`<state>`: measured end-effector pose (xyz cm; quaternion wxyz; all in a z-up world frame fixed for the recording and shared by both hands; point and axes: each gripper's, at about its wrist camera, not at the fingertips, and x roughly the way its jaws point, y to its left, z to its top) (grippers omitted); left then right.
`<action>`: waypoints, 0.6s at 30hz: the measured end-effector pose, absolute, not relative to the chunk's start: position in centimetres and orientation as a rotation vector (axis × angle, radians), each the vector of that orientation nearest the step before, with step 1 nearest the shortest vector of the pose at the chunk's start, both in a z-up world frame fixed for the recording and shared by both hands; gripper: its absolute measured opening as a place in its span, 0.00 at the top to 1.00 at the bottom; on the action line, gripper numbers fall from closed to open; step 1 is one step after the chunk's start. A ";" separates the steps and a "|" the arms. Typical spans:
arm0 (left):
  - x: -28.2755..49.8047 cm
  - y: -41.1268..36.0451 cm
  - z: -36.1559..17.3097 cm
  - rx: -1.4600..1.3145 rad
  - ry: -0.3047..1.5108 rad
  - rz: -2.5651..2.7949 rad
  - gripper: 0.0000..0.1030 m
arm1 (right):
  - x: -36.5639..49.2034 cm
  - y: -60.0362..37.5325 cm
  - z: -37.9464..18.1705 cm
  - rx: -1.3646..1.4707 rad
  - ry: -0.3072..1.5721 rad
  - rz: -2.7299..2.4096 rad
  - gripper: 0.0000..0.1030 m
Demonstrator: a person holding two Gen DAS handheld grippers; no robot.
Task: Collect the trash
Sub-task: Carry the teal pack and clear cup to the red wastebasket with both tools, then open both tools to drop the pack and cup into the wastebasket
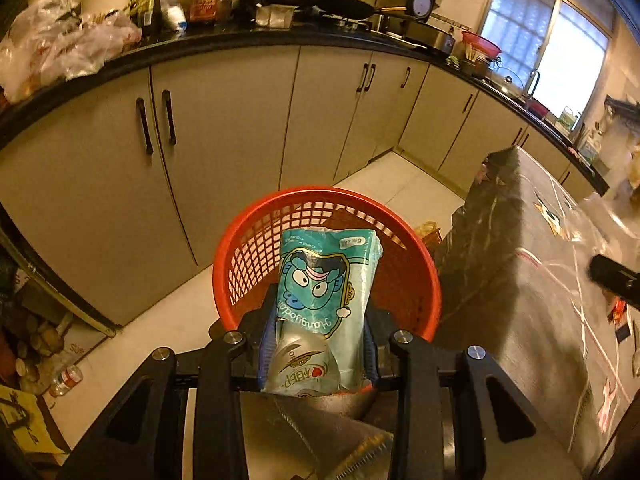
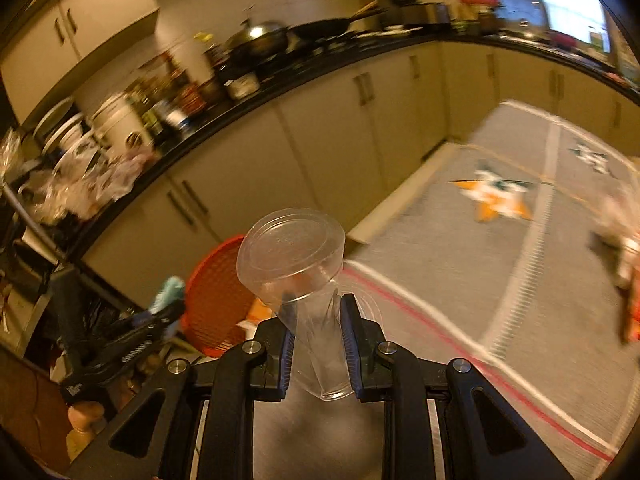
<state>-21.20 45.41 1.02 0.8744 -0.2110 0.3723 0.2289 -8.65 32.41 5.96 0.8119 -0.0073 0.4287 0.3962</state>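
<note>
A: How are the left tongs [image 1: 318, 340] posed?
B: Tilted down over the red basket [image 1: 240, 248] on the floor; they are clenched on a teal cartoon packet [image 1: 326, 280], blue pads pressing both its long sides.
A: Which way does the packet run?
B: Its long axis follows the tongs' line, far end over the basket's mouth; a silvery wrapper [image 1: 298, 364] sits against its near end, also between the pads.
A: And the right tongs [image 2: 318, 344]?
B: Also angled downward, to the right of the basket and above the patterned worktop [image 2: 520, 280]; narrowly set, grasping a clear plastic cup [image 2: 298, 264] by its squashed body.
A: Cup's direction?
B: Lidded wide end pointing away, narrow base toward the camera.
</note>
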 end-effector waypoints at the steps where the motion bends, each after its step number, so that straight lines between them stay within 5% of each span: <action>1: -21.1 45.8 0.9 -0.447 0.778 0.476 0.67 | -8.5 33.7 5.6 -0.019 0.927 0.861 0.76; 10: -20.2 48.0 0.4 -0.438 0.763 0.485 0.58 | -7.8 43.0 2.3 -0.062 1.004 0.943 0.74; 14: -20.8 47.7 0.5 -0.433 0.760 0.492 0.48 | -7.1 44.3 0.8 -0.049 1.045 0.932 0.57; 18: -21.5 47.1 1.1 -0.391 0.757 0.523 0.41 | -7.0 43.6 0.3 -0.054 1.056 0.912 0.55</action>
